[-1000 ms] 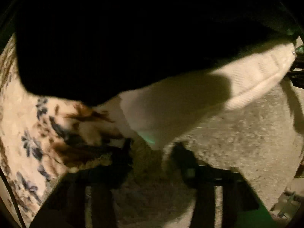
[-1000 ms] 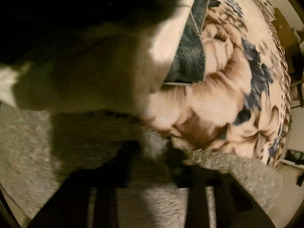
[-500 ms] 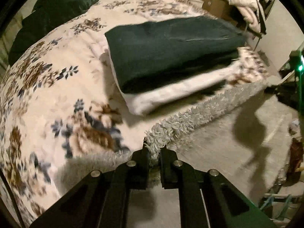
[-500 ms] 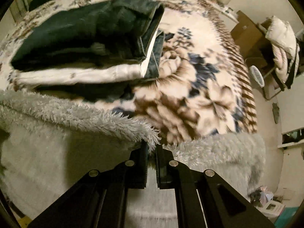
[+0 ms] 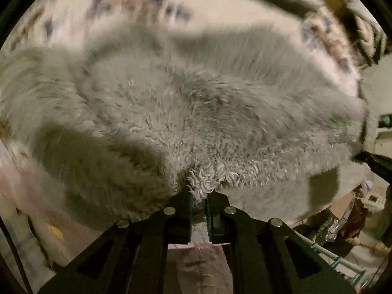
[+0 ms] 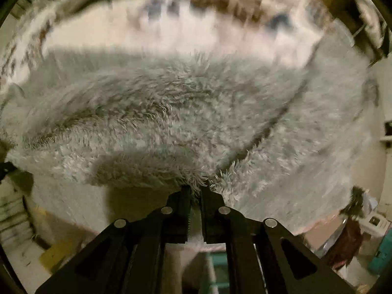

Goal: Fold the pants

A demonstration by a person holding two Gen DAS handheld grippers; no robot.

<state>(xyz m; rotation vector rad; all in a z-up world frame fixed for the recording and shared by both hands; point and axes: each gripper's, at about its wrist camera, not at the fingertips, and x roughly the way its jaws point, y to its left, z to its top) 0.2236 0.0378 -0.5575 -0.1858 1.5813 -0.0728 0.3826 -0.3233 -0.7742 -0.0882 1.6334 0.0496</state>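
Note:
Grey shaggy fleece (image 5: 208,122) fills the middle of the left wrist view, and my left gripper (image 5: 198,193) is shut on its curly edge. In the right wrist view the same grey fleece (image 6: 171,112) spreads wide, with my right gripper (image 6: 196,189) shut on a tuft of its edge. Both views are blurred by motion. Behind the fleece lies the floral blanket (image 5: 122,12), also at the top of the right view (image 6: 201,19). The folded dark pants are in neither view.
Below the fleece is floor clutter: a cardboard box (image 5: 343,205), a yellow object (image 6: 58,252) and a teal item (image 6: 382,257). A black part juts in at the right edge (image 5: 374,161). Furniture stands blurred at the upper right (image 6: 367,12).
Half a second ago both grippers pinched the fleece edge at the bedside, with the folded dark pants in plain view. Now the fleece is pulled up across both views and the pants are out of sight.

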